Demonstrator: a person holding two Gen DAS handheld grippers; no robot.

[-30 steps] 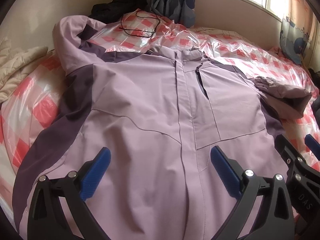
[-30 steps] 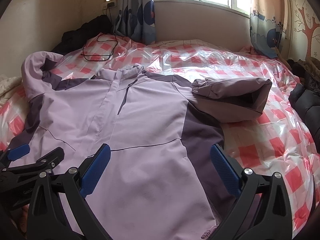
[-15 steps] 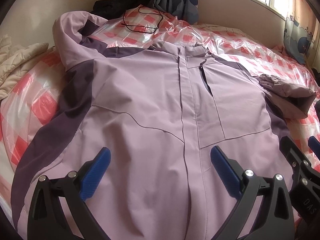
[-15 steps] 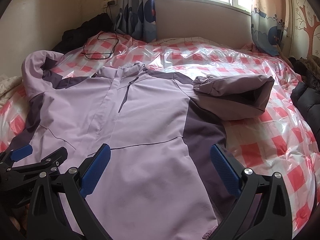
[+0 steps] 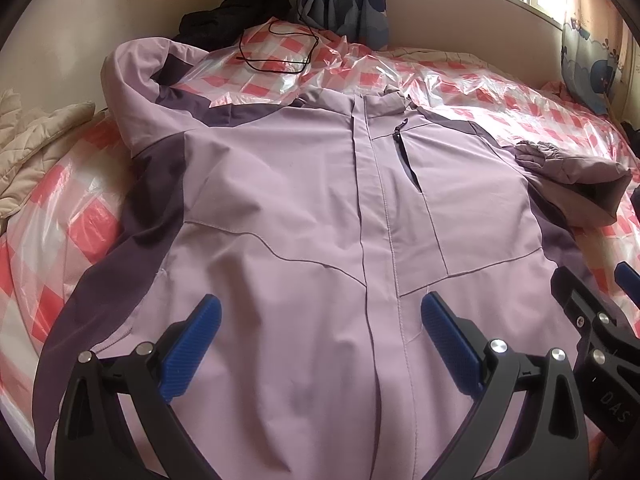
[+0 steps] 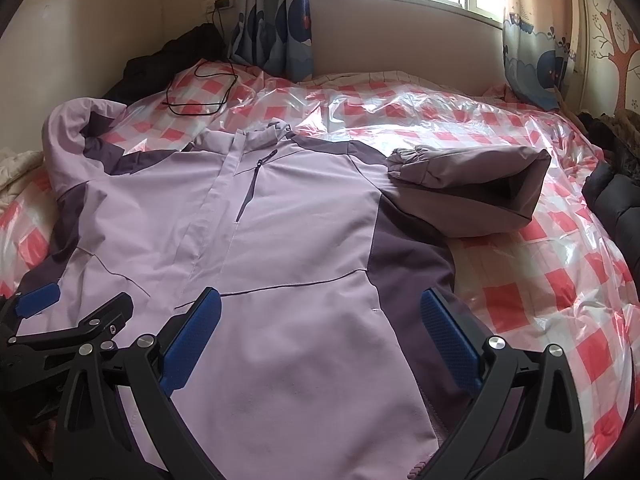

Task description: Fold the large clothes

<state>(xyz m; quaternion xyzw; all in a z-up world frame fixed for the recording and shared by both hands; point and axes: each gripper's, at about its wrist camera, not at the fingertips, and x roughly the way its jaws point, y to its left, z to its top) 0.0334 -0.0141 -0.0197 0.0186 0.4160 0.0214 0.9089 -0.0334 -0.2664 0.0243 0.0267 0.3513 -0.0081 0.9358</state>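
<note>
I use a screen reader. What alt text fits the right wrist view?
A lilac and purple jacket lies front-up on a red-checked, plastic-covered bed, its right-hand sleeve folded back. The open right hand-held gripper hovers over its hem, the left hand-held gripper beside it.

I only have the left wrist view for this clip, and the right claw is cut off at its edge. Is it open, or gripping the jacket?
Observer: Open. In the right wrist view the right claw has its blue pads spread wide over the jacket, with nothing pinched between them.
Operator: How does the sleeve on that side lie?
Observer: The folded sleeve is doubled back on itself, and its elastic cuff rests near the dark shoulder panel.
Operator: Anything beyond it on the bed?
Observer: A dark padded garment lies at the bed's far right edge.
</note>
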